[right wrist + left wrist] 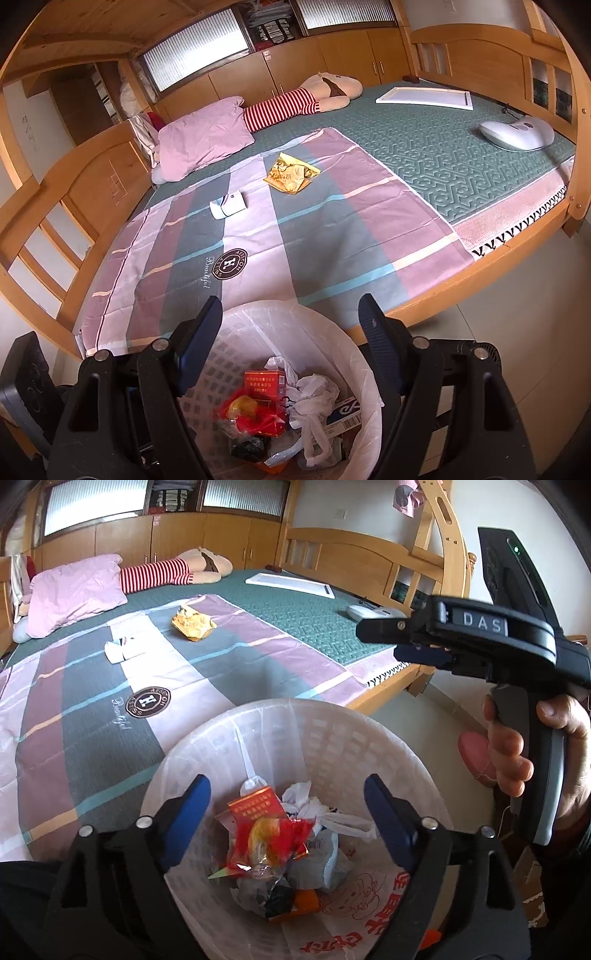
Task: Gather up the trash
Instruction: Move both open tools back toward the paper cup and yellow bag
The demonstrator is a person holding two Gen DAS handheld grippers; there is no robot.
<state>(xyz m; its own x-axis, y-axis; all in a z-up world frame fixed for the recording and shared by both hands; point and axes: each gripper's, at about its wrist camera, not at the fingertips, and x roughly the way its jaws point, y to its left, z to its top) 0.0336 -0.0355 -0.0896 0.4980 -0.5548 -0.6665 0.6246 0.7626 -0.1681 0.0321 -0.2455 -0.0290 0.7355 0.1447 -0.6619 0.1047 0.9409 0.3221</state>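
Both tongs, left point(286, 814) and right point(290, 341), hang spread and empty over the bin point(354, 354); the gold wrapper point(291, 172) lies well beyond on the bed point(461, 155).

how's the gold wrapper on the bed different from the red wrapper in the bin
The gold wrapper lies alone on the striped sheet, opened out and fairly flat; the red wrapper sits crumpled in the white bin, piled with other trash. The gold wrapper is gold-yellow throughout, while the red wrapper shows a yellow patch. Both are crinkled, shiny packaging. Neither the left gripper nor the right gripper holds either one; both are open.
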